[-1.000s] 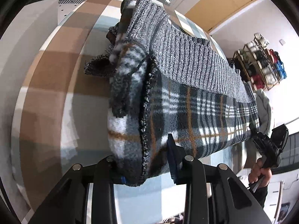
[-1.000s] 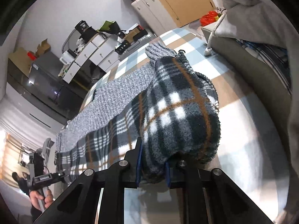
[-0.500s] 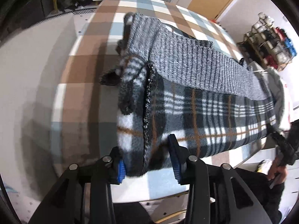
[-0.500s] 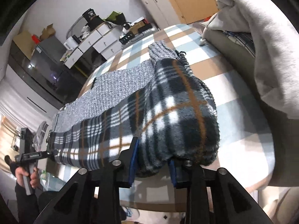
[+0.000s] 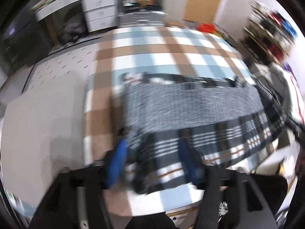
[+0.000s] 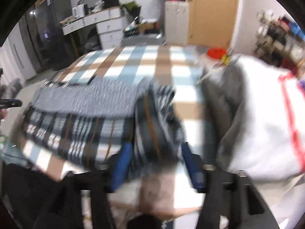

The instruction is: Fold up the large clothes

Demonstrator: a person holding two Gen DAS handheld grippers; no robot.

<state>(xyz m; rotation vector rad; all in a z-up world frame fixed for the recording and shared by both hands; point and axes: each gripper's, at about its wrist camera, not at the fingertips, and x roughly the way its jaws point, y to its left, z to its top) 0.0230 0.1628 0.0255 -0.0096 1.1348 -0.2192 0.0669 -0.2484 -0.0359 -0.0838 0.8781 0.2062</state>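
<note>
A folded plaid garment point(image 5: 190, 114) lies across the near part of a checked table point(image 5: 162, 57), its length running left to right. Drawers point(image 6: 110, 32) and a cabinet point(image 6: 176, 22) stand behind the table; a heap of clothes point(image 6: 257, 114) sits to its right.

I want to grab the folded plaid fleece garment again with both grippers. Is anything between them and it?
Nothing visible. The plaid fleece garment with its grey knit panel lies directly between the open fingers of the left gripper and the right gripper.
</note>
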